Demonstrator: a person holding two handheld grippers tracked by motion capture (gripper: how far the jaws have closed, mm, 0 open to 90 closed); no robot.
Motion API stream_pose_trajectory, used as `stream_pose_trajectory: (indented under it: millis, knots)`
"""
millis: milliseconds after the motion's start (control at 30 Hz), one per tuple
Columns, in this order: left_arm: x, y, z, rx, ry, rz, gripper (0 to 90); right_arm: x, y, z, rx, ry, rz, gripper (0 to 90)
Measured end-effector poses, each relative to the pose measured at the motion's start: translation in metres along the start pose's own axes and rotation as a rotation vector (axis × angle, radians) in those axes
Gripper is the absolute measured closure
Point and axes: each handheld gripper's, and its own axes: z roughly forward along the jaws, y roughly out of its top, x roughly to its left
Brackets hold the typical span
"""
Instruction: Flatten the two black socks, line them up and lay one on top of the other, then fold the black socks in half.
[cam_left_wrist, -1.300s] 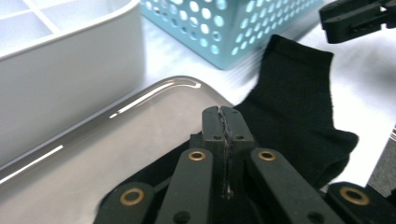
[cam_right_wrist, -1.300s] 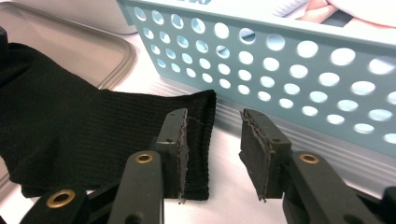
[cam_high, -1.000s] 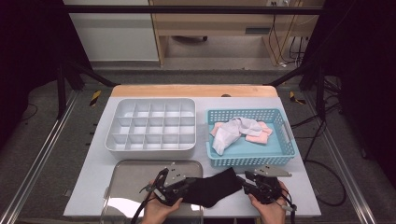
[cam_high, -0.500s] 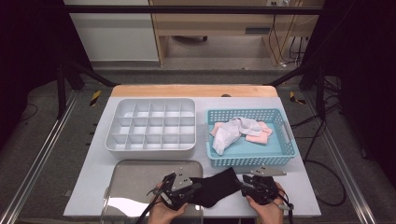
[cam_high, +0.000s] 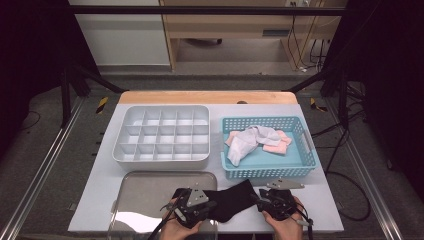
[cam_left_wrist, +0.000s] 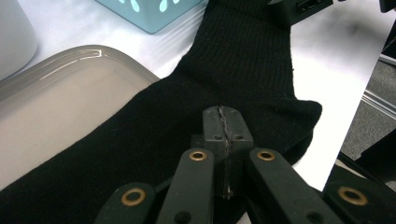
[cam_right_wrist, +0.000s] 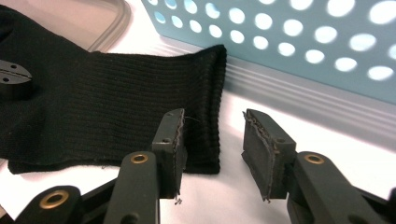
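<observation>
A black sock (cam_high: 232, 200) lies flat at the table's front edge, one end resting on a metal tray (cam_high: 145, 187). My left gripper (cam_high: 211, 204) is shut on the sock's middle; in the left gripper view its jaws (cam_left_wrist: 226, 126) press together on the black fabric (cam_left_wrist: 224, 70). My right gripper (cam_high: 257, 198) sits at the sock's ribbed cuff (cam_right_wrist: 205, 93). Its jaws (cam_right_wrist: 212, 135) stand open, the left one over the cuff's corner and the right one above bare table.
A blue perforated basket (cam_high: 265, 172) with a white sock (cam_high: 250, 140) and pink cloth (cam_high: 277, 145) stands just behind the right gripper. A white divided box (cam_high: 160, 132) sits at the back left. The table's front edge is directly under both hands.
Both grippers have drawn a little closer together along the sock: the left moved right, the right moved left.
</observation>
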Motion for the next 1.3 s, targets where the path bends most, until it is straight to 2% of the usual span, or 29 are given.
stream_pose_trajectory:
  millis: [167, 267, 500, 633, 700, 767, 867, 967, 1033, 1133, 1300]
  knots:
    - [0.000, -0.001, 0.000, 0.001, 0.000, -0.001, 88.8, 0.000, -0.002, 0.003, 0.021, 0.006, 0.030, 60.9]
    - [0.000, -0.001, 0.000, 0.001, 0.002, -0.002, 88.8, 0.003, -0.002, 0.004, 0.029, 0.019, 0.044, 71.3]
    - [0.000, -0.001, 0.000, 0.000, 0.003, -0.003, 88.8, 0.005, 0.001, 0.003, 0.053, 0.025, 0.063, 80.7]
    - [0.000, -0.001, 0.000, -0.002, 0.002, -0.008, 88.8, 0.005, 0.006, -0.003, 0.022, 0.045, 0.069, 81.4]
    - [0.000, -0.001, 0.000, -0.003, 0.004, -0.012, 88.8, 0.006, 0.008, -0.010, -0.017, 0.064, 0.059, 81.4]
    - [-0.001, -0.001, 0.000, -0.002, 0.006, -0.014, 88.8, 0.008, 0.011, -0.017, -0.059, 0.109, 0.057, 81.4]
    - [0.000, 0.000, 0.001, -0.001, 0.005, -0.017, 88.8, 0.013, 0.015, -0.025, -0.110, 0.173, 0.028, 81.4]
    - [0.001, 0.000, 0.001, -0.005, 0.000, -0.024, 88.4, 0.023, 0.021, -0.032, -0.150, 0.226, -0.027, 81.4]
    - [0.003, 0.001, -0.002, -0.014, -0.005, -0.033, 86.8, 0.030, 0.024, -0.035, -0.158, 0.249, -0.053, 81.4]
    - [0.009, 0.002, -0.012, -0.040, -0.001, -0.048, 85.5, 0.036, 0.027, -0.034, -0.153, 0.260, -0.069, 81.5]
    - [0.031, 0.001, -0.045, -0.102, 0.062, -0.090, 84.8, 0.039, 0.031, -0.033, -0.143, 0.266, -0.079, 81.5]
